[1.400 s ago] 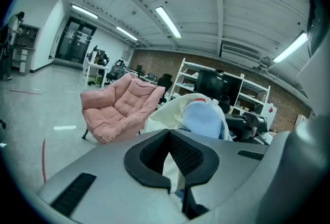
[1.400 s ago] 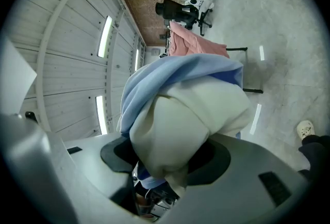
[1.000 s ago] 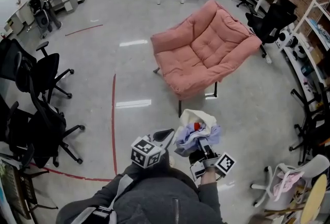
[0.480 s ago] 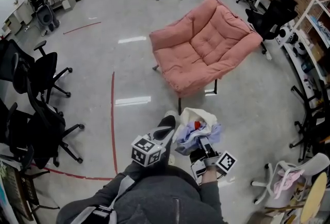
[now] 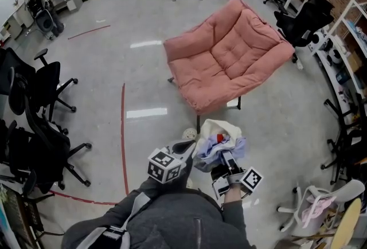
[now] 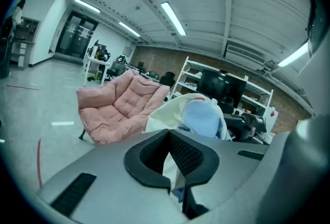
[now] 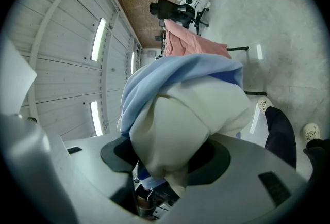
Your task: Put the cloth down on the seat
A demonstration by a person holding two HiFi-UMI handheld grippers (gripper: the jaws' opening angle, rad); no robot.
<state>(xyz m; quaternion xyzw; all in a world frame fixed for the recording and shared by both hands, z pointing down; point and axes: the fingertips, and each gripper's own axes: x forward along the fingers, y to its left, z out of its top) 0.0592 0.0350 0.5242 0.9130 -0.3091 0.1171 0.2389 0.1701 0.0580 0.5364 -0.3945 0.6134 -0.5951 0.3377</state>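
Observation:
A bundle of cream, light-blue and red cloth (image 5: pixel 218 137) hangs between both grippers in front of the person's body. My right gripper (image 5: pixel 228 166) is shut on the bundle from below; in the right gripper view the cloth (image 7: pixel 180 109) fills the space between its jaws. My left gripper (image 5: pixel 187 151) meets the bundle's left side, and a strip of cloth (image 6: pixel 178 174) is pinched between its closed pads. The pink cushioned seat (image 5: pixel 229 58) stands on the floor a step or two ahead, with nothing on it. It also shows in the left gripper view, seat (image 6: pixel 121 107).
Black office chairs (image 5: pixel 46 93) crowd the left side and another one (image 5: pixel 303 23) stands right of the seat. A red tape line (image 5: pixel 122 139) runs along the floor. Shelving (image 5: pixel 350 35) lines the right wall. A white chair (image 5: pixel 321 202) holding pink fabric is at bottom right.
The person has stepped slightly forward, a foot swinging ahead beneath the bundle. Both grippers keep the cloth in the same hold.

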